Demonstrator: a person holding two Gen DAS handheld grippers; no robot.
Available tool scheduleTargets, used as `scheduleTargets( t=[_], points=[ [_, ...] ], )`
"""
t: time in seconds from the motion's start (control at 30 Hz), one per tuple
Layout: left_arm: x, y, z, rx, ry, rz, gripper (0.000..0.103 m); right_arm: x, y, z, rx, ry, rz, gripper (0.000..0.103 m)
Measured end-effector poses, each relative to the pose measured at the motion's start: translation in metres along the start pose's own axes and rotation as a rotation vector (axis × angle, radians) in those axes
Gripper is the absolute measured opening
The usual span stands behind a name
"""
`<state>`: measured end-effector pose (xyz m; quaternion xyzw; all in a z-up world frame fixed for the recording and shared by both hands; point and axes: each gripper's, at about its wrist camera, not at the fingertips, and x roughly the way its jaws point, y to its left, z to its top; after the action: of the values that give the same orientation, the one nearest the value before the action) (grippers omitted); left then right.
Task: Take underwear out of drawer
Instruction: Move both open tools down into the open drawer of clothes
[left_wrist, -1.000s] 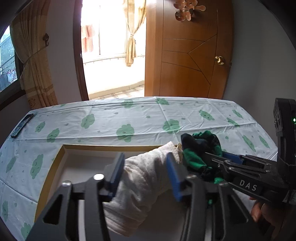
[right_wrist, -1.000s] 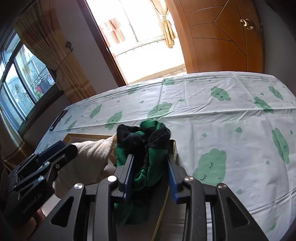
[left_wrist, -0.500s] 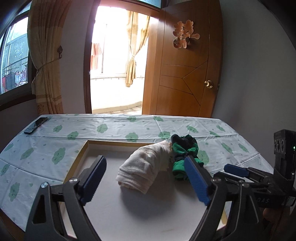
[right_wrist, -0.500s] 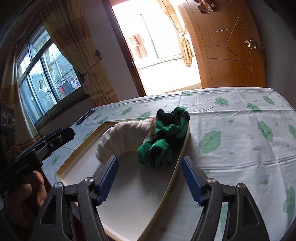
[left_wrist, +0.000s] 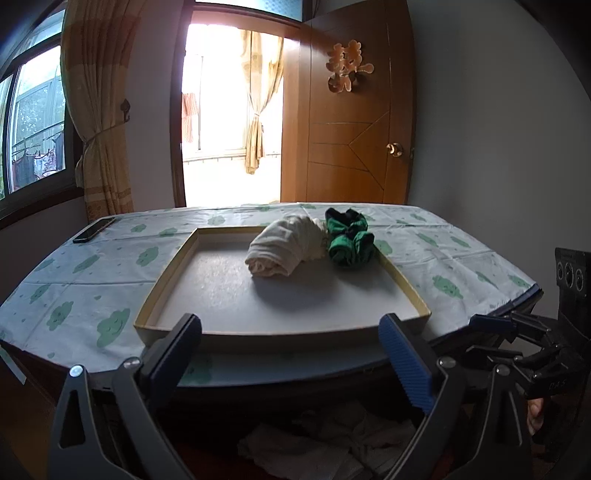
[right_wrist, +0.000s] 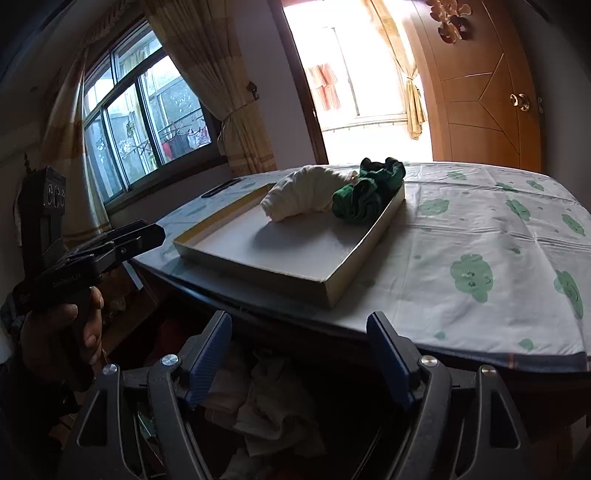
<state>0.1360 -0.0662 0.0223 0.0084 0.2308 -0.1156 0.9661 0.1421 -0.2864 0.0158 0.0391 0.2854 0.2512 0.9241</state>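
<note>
A rolled cream underwear (left_wrist: 284, 248) (right_wrist: 306, 192) and a bunched green and black underwear (left_wrist: 349, 236) (right_wrist: 369, 194) lie at the far end of a shallow cardboard tray (left_wrist: 173, 266) (right_wrist: 332, 284) on the table. My left gripper (left_wrist: 291, 354) is open and empty, back past the table's near edge. My right gripper (right_wrist: 299, 354) is open and empty, above the open drawer. Pale crumpled clothes (left_wrist: 332, 439) (right_wrist: 258, 406) lie in the dark drawer below the table edge. The right gripper also shows in the left wrist view (left_wrist: 517, 332), and the left gripper in the right wrist view (right_wrist: 110, 240).
A tablecloth (left_wrist: 92, 266) (right_wrist: 480, 240) with green clouds covers the table. A dark phone (left_wrist: 94, 229) lies at the far left corner. A wooden door (left_wrist: 351, 129), a bright doorway and curtained windows stand behind.
Both grippers let go of the underwear, opened wide and pulled back and down from the tray to the drawer. The two garments stay in the tray.
</note>
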Motion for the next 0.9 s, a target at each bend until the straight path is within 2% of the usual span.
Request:
scheduleTargets(
  t=[0.27,0.43,0.57,0.7,0.9],
  points=[
    [-0.002,0.027,-0.053,-0.051,0.077,0.057,0.099,0.011,0.025,-0.046,-0.099,0.149,0.055,0.077],
    [0.008,0.047,-0.069,-0.100,0.147,0.119,0.099,0.029,0.043,-0.048,-0.244,0.204,-0.032,0.077],
    [0.013,0.054,-0.078,-0.118,0.170,0.139,0.099,0.059,0.056,-0.051,-0.334,0.282,-0.042,0.077],
    [0.015,0.059,-0.083,-0.134,0.176,0.131,0.100,0.091,0.060,-0.056,-0.375,0.395,-0.059,0.077],
    [0.015,0.066,-0.091,-0.166,0.193,0.115,0.100,0.121,0.064,-0.062,-0.410,0.515,-0.086,0.077]
  ],
)
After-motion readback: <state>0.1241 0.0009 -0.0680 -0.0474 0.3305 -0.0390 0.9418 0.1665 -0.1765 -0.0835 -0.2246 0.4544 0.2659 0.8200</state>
